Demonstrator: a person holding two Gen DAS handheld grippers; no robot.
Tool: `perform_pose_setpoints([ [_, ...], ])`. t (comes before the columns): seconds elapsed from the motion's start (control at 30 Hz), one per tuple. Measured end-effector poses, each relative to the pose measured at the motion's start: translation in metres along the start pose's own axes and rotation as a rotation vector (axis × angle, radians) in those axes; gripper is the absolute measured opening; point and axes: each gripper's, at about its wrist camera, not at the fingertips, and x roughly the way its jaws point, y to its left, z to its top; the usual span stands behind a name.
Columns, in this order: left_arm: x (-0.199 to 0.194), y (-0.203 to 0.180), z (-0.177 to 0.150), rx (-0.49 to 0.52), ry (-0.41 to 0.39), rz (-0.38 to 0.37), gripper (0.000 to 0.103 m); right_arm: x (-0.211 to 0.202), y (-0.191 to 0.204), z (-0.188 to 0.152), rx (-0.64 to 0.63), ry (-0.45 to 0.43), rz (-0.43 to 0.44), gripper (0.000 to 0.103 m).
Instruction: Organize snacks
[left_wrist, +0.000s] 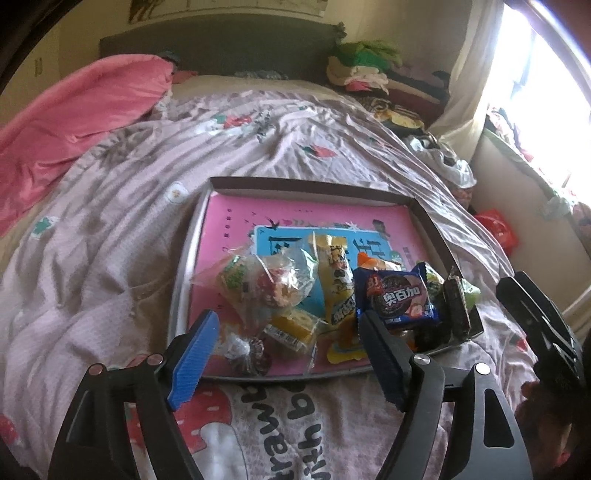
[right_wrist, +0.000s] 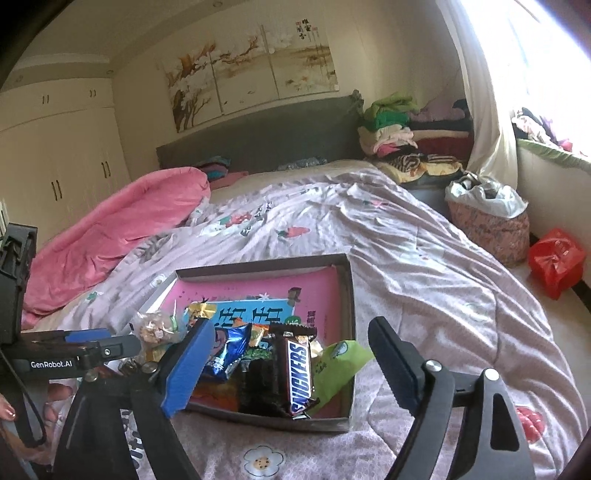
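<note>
We read "SNICKERS" on the brown bar (right_wrist: 298, 373) lying in the near right part of the shallow tray (right_wrist: 349, 295), and "GenRobot.AI" on the left gripper's (left_wrist: 291, 334) body, seen at the left edge of the right wrist view. A blue biscuit packet (left_wrist: 398, 295) with Chinese characters sits left of the bar; a green pouch (right_wrist: 338, 365) lies just right of it against the tray's wall. Clear-wrapped sweets (left_wrist: 275, 282) and a yellow packet (left_wrist: 334, 280) fill the tray's near left part. The tray rests on a pink printed quilt (right_wrist: 424, 266); beyond it lie a pink blanket (left_wrist: 74, 122) and stacked clothes (right_wrist: 391, 129). Our left gripper's jaws stand wide and empty over the tray's near edge. The right gripper (right_wrist: 288, 362) also gapes wide, holding nothing, above the Snickers corner.
</note>
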Motion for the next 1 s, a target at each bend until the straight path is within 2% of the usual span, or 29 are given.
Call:
perform_pose_setpoints([
  [0.27,-0.028,0.001,-0.011,0.001,-0.017,-0.01,0.08,-0.022,0.024,0.004,0.0,0.061,0.0,0.091],
  [0.7,-0.052,0.005,-0.061,0.012,0.025,-0.004,0.08,-0.049,0.042,-0.054,0.055,0.236,0.013,0.093],
  [1.0,-0.06,0.007,-0.076,0.013,0.024,-0.015,0.08,-0.068,0.04,-0.067,0.068,0.244,-0.003,0.095],
])
